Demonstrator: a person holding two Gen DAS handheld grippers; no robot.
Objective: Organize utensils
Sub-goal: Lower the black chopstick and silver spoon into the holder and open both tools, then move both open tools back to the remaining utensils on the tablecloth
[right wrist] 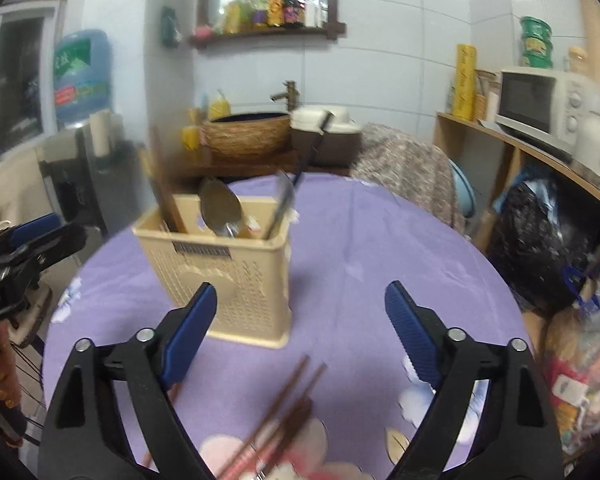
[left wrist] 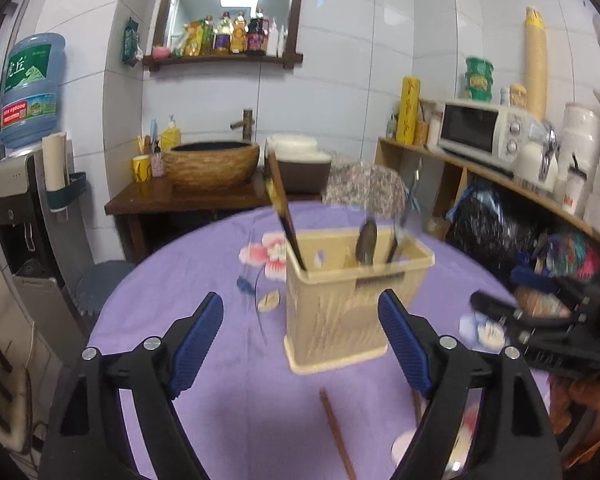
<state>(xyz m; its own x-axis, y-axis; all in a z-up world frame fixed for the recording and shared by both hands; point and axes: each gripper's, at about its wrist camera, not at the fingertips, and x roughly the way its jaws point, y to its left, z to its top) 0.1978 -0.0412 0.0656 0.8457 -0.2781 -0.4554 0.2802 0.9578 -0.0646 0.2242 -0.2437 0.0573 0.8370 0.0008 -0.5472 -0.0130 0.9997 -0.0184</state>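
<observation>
**Utensil caddy partly loaded, both grippers empty**

While the beige utensil caddy [left wrist: 340, 304] stands upright on the purple tablecloth [left wrist: 204, 264], it serves as the reference for all positions below.

Caddy contents: dark chopsticks [left wrist: 286, 220] lean out of the left end as the left wrist camera sees it, tips down inside. A metal spoon [left wrist: 367, 244] stands bowl-up near the middle. A dark-handled utensil [left wrist: 406, 216] leans out of the right end; head hidden inside, type cannot be told. Internal dividers not clearly visible, so compartment assignment is uncertain.

Outside the caddy: several reddish-brown chopsticks [right wrist: 284, 408] lie loose on the cloth, on the near side of the caddy, not touching it. Motion blur prevents a count.

Left gripper [left wrist: 300, 320]: jaws spread wide, nothing between them, held on the near side of the caddy with the right blue pad [left wrist: 400, 332] overlapping the caddy's front corner in view; contact cannot be confirmed.

Right gripper [right wrist: 300, 312]: jaws spread wide, empty, near side of the caddy and above the loose chopsticks.

Behind the caddy: a woven basin [left wrist: 212, 164] on a wooden stand.
</observation>
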